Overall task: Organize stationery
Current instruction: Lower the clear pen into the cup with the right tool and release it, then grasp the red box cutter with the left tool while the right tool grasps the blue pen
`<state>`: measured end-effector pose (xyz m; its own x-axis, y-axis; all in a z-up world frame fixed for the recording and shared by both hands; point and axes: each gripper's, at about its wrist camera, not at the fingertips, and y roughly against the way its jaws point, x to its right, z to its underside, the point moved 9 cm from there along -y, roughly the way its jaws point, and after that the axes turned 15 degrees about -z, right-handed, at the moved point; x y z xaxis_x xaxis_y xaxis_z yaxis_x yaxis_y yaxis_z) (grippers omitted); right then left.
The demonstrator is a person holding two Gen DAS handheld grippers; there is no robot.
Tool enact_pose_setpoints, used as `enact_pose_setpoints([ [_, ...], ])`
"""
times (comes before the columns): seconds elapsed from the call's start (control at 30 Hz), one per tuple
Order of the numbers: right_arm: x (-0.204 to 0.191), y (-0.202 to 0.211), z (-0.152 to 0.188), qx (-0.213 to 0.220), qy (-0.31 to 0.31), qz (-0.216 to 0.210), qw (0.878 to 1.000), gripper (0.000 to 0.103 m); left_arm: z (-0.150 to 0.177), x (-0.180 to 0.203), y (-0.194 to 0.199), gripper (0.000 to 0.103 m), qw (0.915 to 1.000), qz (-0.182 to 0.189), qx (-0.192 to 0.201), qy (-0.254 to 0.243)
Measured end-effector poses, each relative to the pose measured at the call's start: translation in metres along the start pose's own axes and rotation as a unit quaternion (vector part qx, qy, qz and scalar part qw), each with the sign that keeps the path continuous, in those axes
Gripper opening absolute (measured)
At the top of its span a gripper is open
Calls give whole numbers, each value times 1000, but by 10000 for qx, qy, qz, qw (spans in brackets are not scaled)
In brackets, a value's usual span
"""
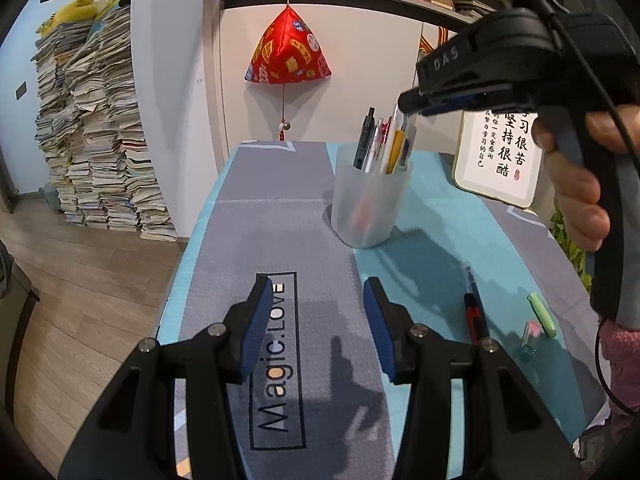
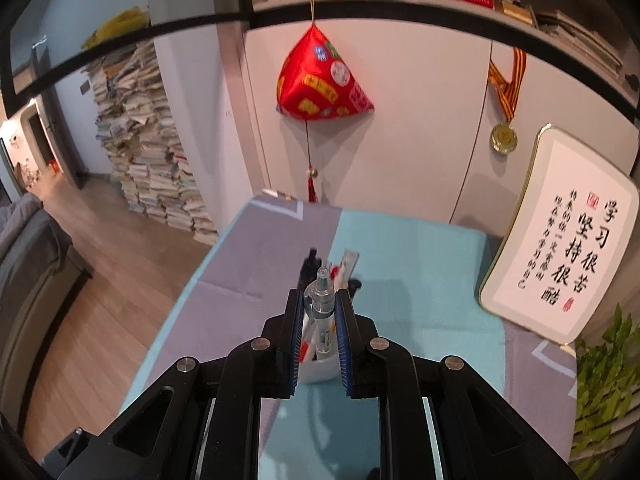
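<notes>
Bare surface (image 1: 280,216) at nine o'clock of the pen cup (image 1: 370,200), framed plaque (image 1: 498,156) blocking three o'clock, loose pens (image 1: 476,312) at five o'clock

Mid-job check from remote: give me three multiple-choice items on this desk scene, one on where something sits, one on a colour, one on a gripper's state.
1. Where are the loose red-and-black pen and green cap?
A. On the mat, right of the pen cup
B. Inside the cup
C. On the floor

2. What colour is the hanging pouch?
A. Blue
B. Red
C. White

3. What is the right hand-held gripper doing?
A. Standing open and empty
B. Shut on a clear pen
C. Shut on the cup's rim

Answers:
1 A: they lie on the mat, right of the pen cup.
2 B: red fabric with patches.
3 B: its pads press a clear pen above the cup.
</notes>
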<state>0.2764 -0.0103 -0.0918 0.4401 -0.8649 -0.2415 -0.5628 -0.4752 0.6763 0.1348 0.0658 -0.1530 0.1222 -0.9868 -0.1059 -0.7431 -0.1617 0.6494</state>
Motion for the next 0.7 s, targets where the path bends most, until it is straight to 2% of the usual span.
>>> enact_pose_setpoints([
  [0.47,12,-21,18,-340,-251,-59,9991,17,5,10,-2,45,9999,59,-93,-100],
  [0.7,19,-8,22,-297,-326,-70,9990,17,5,16,-1,45,9998,124,-95,-134],
])
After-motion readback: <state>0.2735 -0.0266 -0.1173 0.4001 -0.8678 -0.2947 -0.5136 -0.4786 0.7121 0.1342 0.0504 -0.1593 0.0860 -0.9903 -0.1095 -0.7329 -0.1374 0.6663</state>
